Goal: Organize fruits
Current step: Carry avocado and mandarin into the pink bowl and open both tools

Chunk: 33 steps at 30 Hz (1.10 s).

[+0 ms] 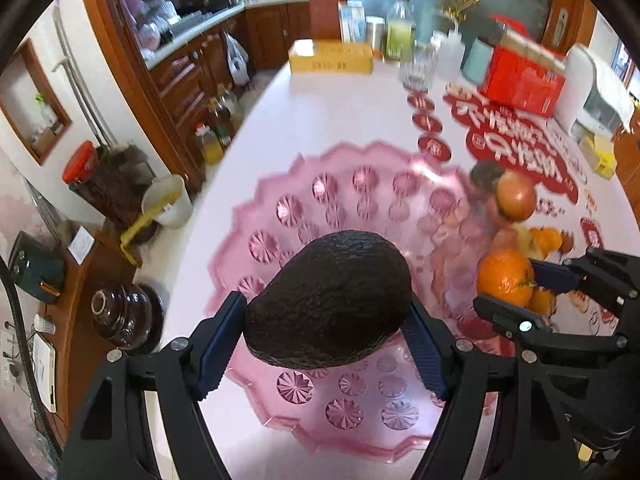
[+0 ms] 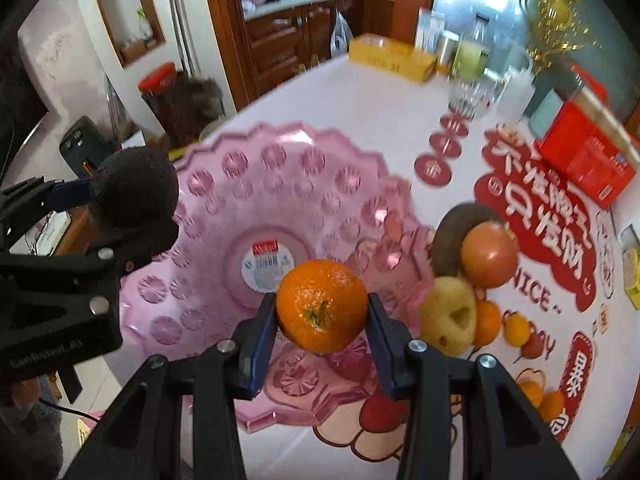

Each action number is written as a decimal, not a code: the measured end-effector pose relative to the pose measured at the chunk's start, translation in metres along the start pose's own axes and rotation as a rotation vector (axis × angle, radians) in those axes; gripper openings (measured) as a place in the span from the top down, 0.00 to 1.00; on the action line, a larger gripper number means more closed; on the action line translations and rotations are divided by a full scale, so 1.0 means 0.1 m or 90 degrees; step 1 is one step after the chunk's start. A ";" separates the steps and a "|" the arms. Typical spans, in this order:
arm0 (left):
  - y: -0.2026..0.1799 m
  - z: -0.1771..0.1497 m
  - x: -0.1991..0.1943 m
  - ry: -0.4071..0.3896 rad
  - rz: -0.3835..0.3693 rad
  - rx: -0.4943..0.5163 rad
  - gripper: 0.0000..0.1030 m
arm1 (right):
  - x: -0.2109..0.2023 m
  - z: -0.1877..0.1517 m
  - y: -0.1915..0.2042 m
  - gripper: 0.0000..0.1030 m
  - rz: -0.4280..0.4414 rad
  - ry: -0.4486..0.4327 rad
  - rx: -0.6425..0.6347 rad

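Left gripper [image 1: 328, 336]: jaws clamp a dark pebbly avocado [image 1: 328, 300] above the pink scalloped glass bowl [image 2: 280, 184]. Right gripper [image 2: 322, 340]: jaws hold a round orange tangerine [image 2: 322, 306] over the bowl's near rim.

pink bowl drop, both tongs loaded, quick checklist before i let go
1. Avocado gripped by left tongs: ok.
2. Orange gripped by right tongs: ok.
3. Both fruits over the bowl: ok.
4. Bowl free of fruit, only a sticker inside: ok.
5. Height above the bowl floor: cannot tell.
6. Loose fruit such as the apple outside the bowl: ok.
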<state>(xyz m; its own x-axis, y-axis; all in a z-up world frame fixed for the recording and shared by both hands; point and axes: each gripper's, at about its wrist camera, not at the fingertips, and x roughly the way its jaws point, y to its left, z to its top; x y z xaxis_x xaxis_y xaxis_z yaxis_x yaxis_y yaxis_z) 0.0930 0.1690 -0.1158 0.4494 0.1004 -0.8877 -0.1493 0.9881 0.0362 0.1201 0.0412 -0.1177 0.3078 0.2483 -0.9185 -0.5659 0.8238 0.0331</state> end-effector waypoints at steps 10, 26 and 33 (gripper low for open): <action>-0.09 -0.04 0.41 0.040 -0.026 0.024 0.26 | 0.25 -0.10 0.16 0.57 -0.010 0.035 -0.041; -0.21 -0.02 0.32 0.021 -0.015 0.049 0.09 | 0.26 -0.16 0.10 0.45 0.012 0.037 -0.006; -0.08 -0.09 0.14 0.029 -0.033 0.021 0.09 | 0.04 -0.20 0.10 0.42 -0.004 -0.001 0.004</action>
<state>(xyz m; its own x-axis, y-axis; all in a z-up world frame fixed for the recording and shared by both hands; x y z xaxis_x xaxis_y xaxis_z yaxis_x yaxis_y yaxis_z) 0.0923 0.1610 -0.1326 0.4157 0.0439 -0.9084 -0.0974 0.9952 0.0036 0.1004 0.0398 -0.1293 0.3135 0.2437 -0.9178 -0.5592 0.8286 0.0290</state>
